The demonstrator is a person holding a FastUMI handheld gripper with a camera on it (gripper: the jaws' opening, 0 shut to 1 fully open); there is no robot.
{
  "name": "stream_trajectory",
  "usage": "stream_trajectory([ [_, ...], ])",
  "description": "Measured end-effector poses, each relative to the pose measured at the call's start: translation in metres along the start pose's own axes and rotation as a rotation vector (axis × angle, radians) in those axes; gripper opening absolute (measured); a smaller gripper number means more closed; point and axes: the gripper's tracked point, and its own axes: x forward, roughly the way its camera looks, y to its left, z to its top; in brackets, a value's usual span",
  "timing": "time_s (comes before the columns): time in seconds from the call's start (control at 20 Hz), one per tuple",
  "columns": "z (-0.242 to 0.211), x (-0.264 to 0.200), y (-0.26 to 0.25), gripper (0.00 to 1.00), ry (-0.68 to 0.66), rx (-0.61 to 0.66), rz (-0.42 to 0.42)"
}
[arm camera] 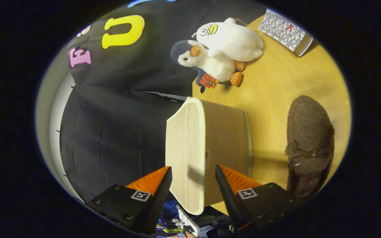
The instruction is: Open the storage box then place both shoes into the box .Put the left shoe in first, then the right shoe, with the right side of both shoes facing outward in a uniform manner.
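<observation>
Gripper view tilts the whole scene sideways for me, with the light wooden tabletop (276,89) on the right and the black cloth booth wall (117,109) on the left. My gripper (193,172) is released, its two fingers spread apart, and the beige fabric storage box with a woven mesh face (207,145) sits just ahead of them, its near part lying between the tips; I see neither finger pressing on it. Right of the box, apart from it, a brown fuzzy slipper with a small brown bow (309,142) lies on the table. Far beyond the box, two white plush penguins (223,49) are piled together, and a patterned book (284,31) lies further right of them.
</observation>
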Motion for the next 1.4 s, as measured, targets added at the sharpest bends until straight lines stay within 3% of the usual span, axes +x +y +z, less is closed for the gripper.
stream_trajectory([
  [0.1, 0.001, 0.005, -0.003, 0.53, -0.014, -0.03, -0.014],
  [0.2, 0.0, 0.009, -0.002, 0.16, 0.002, -0.005, -0.013],
  [0.3, 0.0, 0.01, 0.001, 0.07, 0.007, 0.03, -0.01],
  [0.7, 0.004, -0.002, 0.046, 0.05, -0.006, -0.091, -0.032],
  [0.8, 0.009, -0.004, 0.048, 0.05, -0.017, -0.149, -0.094],
  [0.85, 0.005, 0.001, 0.05, 0.0, -0.019, -0.154, -0.112],
  [1.0, 0.006, -0.004, 0.075, 0.0, -0.021, -0.137, -0.129],
  [1.4, 0.002, 0.017, 0.187, 0.0, -0.009, -0.339, -0.216],
])
